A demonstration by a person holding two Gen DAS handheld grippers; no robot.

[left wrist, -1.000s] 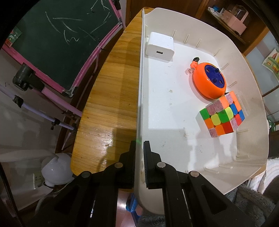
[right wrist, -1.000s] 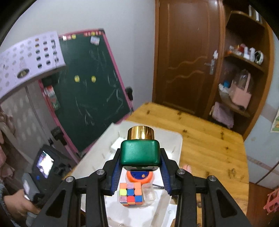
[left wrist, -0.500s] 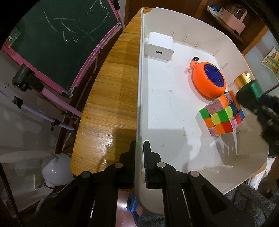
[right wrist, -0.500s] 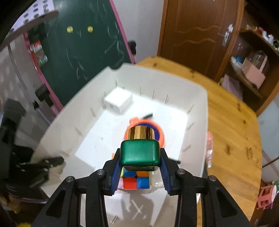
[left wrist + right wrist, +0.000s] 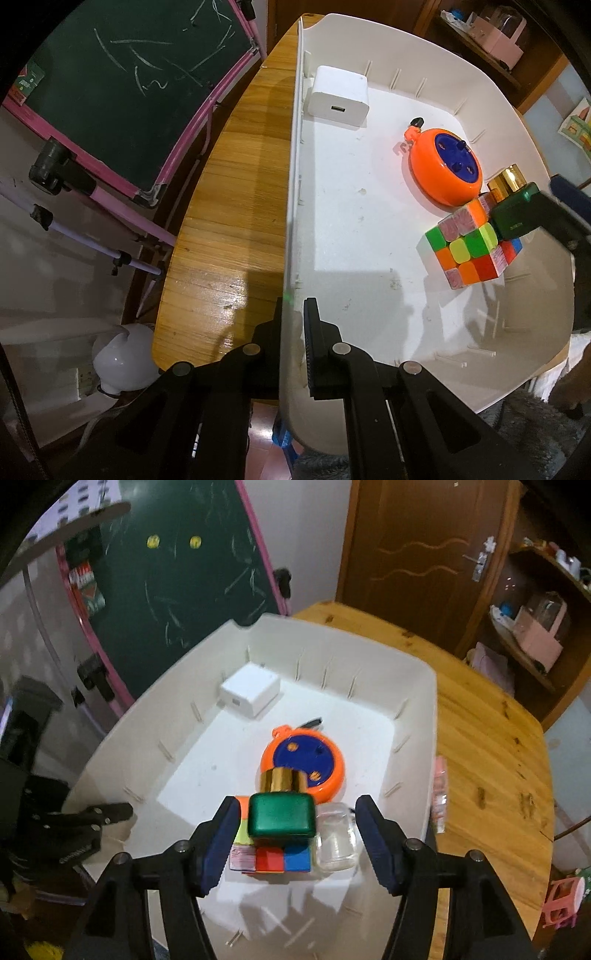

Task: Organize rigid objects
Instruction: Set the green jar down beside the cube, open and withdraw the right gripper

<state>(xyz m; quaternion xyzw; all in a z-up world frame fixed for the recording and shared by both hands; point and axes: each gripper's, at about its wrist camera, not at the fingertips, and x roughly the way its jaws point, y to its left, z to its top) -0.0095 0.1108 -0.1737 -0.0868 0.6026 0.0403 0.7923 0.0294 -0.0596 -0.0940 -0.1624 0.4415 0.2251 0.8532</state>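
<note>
Wooden surface [image 5: 480, 738] carrying a white tub [image 5: 424, 686] ahead of the right fingers [image 5: 221, 834]; a small packet [image 5: 439, 794] lies beside it.

Right hand-held gripper [image 5: 293, 838] just opening, blue pads clear of green gold-capped bottle [image 5: 282, 814] resting on colour cube [image 5: 271, 854]. Orange disc toy [image 5: 304, 762], white charger block [image 5: 249, 694] and clear jar [image 5: 336, 838] inside white bin [image 5: 417, 716] on wooden surface [image 5: 487, 746].

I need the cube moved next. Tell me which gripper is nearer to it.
Right. The right gripper stands open directly over the cube, its jaws just opened around a green bottle resting there. The left gripper is shut on the bin wall, across the bin floor.
</note>
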